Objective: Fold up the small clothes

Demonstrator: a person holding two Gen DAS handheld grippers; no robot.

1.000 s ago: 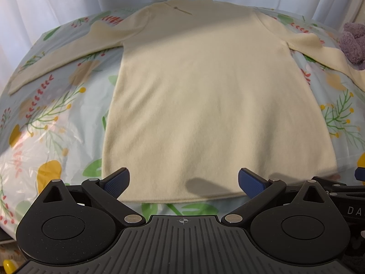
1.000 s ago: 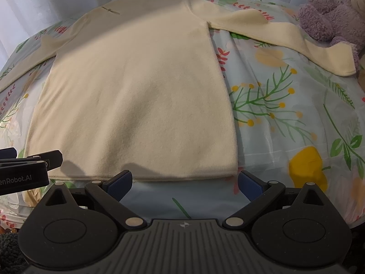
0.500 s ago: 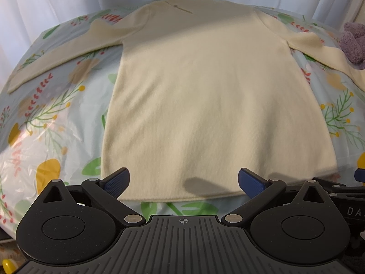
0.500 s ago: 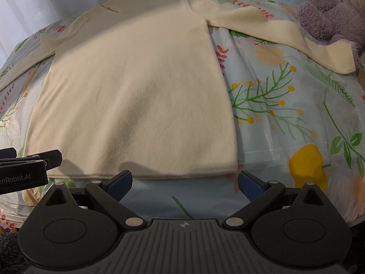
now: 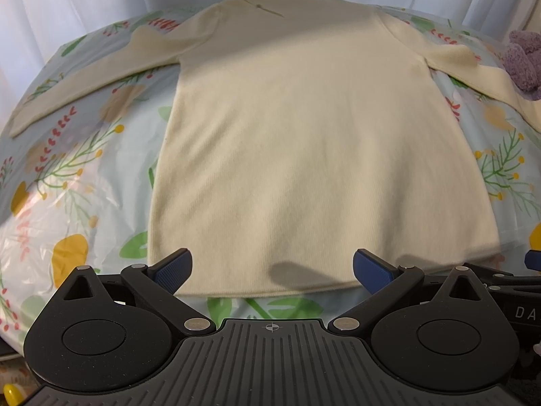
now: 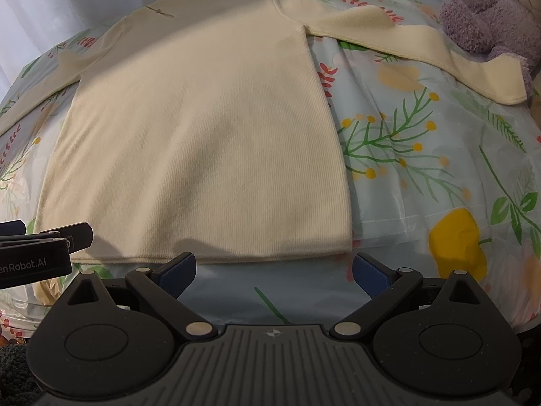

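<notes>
A cream long-sleeved knit top [image 5: 304, 142] [image 6: 203, 128] lies flat on the floral cloth, collar far, hem near, both sleeves spread out to the sides. My left gripper [image 5: 272, 269] hovers open just above the hem, its blue fingertips [image 5: 172, 269] over the hem's left part, nothing between them. My right gripper [image 6: 274, 269] is open at the hem's right corner, just short of the fabric edge, holding nothing. The left gripper's body [image 6: 37, 247] shows at the left edge of the right wrist view.
A glossy floral plastic cloth [image 6: 422, 155] [image 5: 67, 182] covers the surface. A purple plush toy [image 6: 490, 17] [image 5: 524, 57] sits at the far right, touching the right sleeve's cuff [image 6: 500, 77]. White curtains [image 5: 101, 3] hang behind.
Both views have crept slightly nearer the garment; otherwise nothing has visibly changed, and both grippers remain open.
</notes>
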